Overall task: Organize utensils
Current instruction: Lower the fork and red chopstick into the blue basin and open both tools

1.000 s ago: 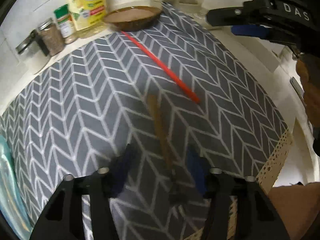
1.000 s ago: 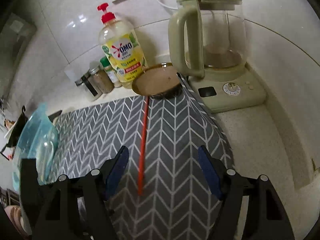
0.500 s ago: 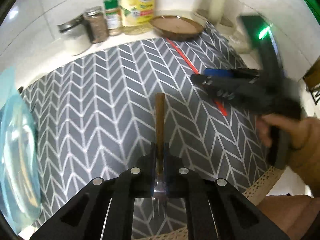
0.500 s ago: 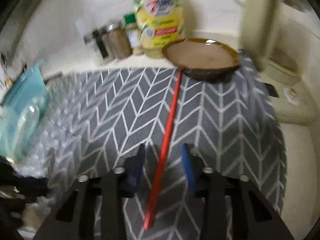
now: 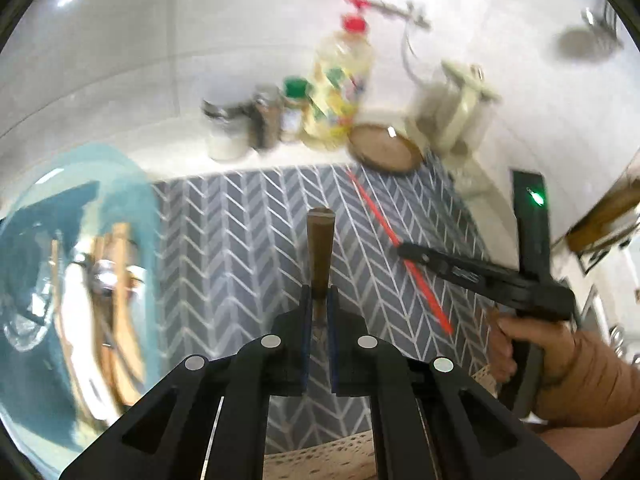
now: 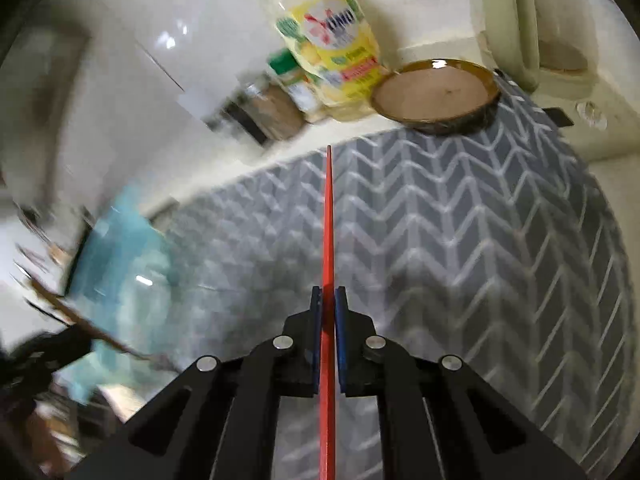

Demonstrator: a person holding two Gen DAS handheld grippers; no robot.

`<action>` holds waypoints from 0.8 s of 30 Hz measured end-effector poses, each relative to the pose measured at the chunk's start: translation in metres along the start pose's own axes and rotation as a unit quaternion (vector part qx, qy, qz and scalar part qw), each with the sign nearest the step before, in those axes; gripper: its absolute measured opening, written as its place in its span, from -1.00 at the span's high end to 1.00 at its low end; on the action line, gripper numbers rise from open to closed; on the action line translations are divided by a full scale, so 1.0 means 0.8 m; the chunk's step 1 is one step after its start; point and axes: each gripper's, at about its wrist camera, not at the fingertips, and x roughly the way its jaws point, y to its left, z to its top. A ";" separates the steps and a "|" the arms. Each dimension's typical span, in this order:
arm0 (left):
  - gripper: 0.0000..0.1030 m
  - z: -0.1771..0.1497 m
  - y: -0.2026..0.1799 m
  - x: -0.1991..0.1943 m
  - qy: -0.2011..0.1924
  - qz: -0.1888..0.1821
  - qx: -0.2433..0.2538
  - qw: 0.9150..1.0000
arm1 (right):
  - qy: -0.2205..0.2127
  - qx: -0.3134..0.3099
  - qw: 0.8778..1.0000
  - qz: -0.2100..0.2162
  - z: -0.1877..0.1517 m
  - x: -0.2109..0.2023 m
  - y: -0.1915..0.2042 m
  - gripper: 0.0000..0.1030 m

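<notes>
A wooden-handled fork (image 5: 319,252) is clamped in the left hand-held gripper (image 5: 319,316) and a red chopstick (image 6: 328,264) in the right hand-held gripper (image 6: 328,312), both lifted beside the teal container (image 5: 132,184) where utensils are already gathered, neither yet deposited

We read one brand only: "OMO", perhaps blurred at its first letter, on the yellow detergent bottle's label (image 6: 334,36); the smaller print beneath stays unreadable to us.

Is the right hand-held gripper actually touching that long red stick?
Touching. In the right wrist view the right hand-held gripper has both blue pads pressed against the red stick, with no gap on either side; the stick runs straight out between them.
</notes>
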 end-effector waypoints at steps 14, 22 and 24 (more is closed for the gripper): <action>0.89 0.038 0.218 -0.108 -0.028 0.042 -0.010 0.999 | -0.020 -0.048 0.992 0.112 -0.008 0.023 0.308 0.88; 0.89 0.018 0.294 -0.051 0.045 0.022 -0.011 0.999 | 0.057 -0.067 0.996 0.004 -0.053 0.122 0.360 0.87; 0.88 0.010 0.305 -0.053 0.047 0.021 -0.026 0.998 | 0.075 -0.084 0.993 -0.024 -0.061 0.140 0.372 0.87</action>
